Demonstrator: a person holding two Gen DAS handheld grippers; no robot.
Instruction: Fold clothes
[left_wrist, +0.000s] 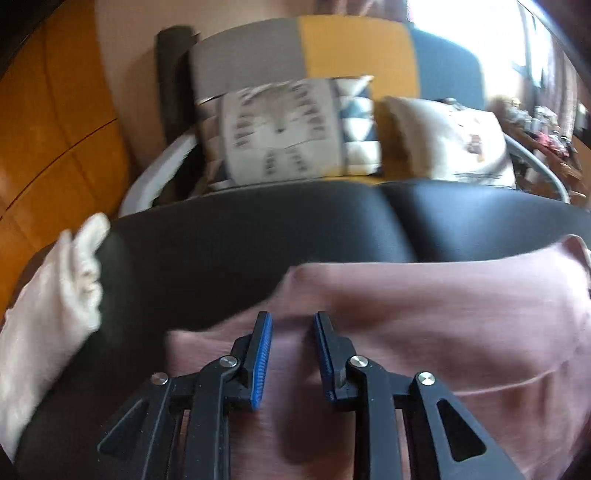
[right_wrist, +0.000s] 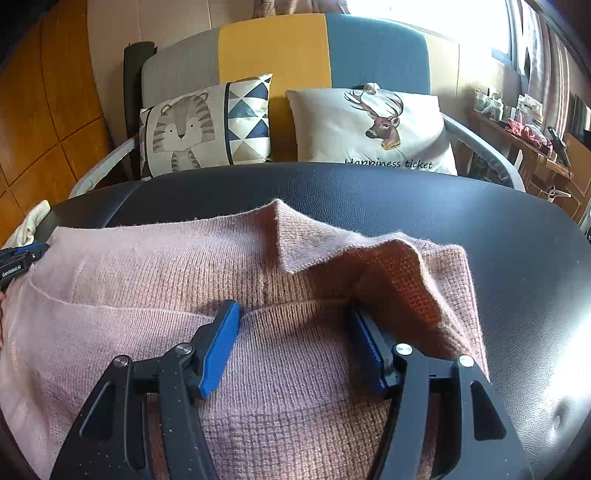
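Pink knitted sweater (right_wrist: 155, 280) is spread on a black padded surface (right_wrist: 517, 266), and everything else is placed from it. Part of the knit is turned back on the sweater's right side, so that a darker, orange-toned face (right_wrist: 402, 280) is shown. The right gripper (right_wrist: 293, 314) is held over the sweater's near middle with its jaws set wide apart; knit is seen between the blue pads (right_wrist: 218, 350), but it is not pinched. The left gripper (left_wrist: 292, 317) is held over the sweater's left part, jaws parted with a gap between them, nothing clamped; that view is blurred. A cream cloth (left_wrist: 55, 291) is seen left of the sweater at the surface's edge. Beyond the sweater, two printed cushions (right_wrist: 369, 125) are propped on a sofa (right_wrist: 273, 40).
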